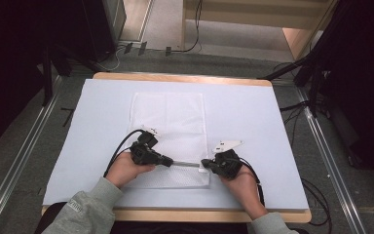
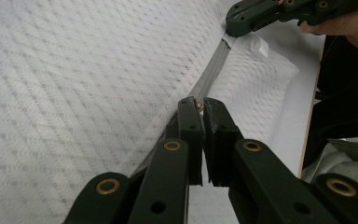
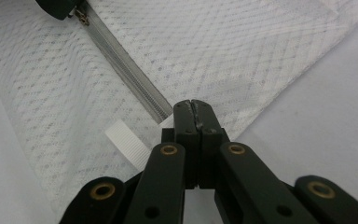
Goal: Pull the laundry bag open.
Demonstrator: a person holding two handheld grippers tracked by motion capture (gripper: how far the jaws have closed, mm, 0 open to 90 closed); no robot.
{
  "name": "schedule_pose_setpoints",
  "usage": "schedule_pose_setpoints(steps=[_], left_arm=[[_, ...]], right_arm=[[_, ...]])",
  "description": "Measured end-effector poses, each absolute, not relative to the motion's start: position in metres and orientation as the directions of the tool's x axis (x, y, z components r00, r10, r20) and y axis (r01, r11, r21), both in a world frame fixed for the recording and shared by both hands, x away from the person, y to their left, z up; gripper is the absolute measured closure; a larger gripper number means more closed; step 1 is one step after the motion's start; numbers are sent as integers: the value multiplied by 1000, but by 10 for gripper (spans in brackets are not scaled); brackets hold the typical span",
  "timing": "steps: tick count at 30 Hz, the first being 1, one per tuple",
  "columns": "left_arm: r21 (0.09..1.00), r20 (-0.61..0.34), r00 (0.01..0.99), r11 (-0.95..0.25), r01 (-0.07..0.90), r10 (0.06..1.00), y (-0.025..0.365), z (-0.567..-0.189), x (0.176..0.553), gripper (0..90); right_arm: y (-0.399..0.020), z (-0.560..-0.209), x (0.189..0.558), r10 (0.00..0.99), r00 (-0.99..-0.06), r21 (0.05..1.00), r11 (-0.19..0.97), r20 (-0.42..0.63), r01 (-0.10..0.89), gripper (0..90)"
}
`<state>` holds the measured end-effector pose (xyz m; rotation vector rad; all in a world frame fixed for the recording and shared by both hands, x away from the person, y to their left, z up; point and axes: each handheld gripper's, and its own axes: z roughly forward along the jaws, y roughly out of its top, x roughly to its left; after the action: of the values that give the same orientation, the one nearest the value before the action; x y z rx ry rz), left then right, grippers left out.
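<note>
A white mesh bag (image 1: 168, 119) lies flat on the table, with a grey zipper (image 1: 185, 164) running along its near end. My left gripper (image 1: 169, 162) is shut on the small brass zipper pull (image 2: 199, 107), part way along the zipper (image 2: 212, 70). Facing it, my right gripper (image 1: 204, 163) is shut on the bag's cloth (image 3: 261, 56) just past the zipper's end (image 3: 161, 114). A white ribbed tab (image 3: 126, 142) sticks out beside the right jaws. In the right gripper view the left gripper's tip (image 3: 60, 5) and the pull (image 3: 81, 16) appear at the top left.
The pale table cover (image 1: 253, 122) has a wooden edge (image 1: 185, 214) at the near side. Cables (image 1: 316, 195) trail on the floor at the right, and metal rails (image 1: 24, 156) run along both sides. Dark stands sit at the far corners.
</note>
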<state>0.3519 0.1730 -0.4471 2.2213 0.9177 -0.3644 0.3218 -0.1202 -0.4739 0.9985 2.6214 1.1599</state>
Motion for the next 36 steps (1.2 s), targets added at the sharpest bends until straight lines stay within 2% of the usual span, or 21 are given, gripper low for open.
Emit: schedule_pose_setpoints(steps=[36], left_arm=[[481, -494, 691, -497, 722, 527, 201, -443, 345, 880]], right_arm=[[-120, -473, 322, 602, -783, 690, 502, 154, 522, 900]])
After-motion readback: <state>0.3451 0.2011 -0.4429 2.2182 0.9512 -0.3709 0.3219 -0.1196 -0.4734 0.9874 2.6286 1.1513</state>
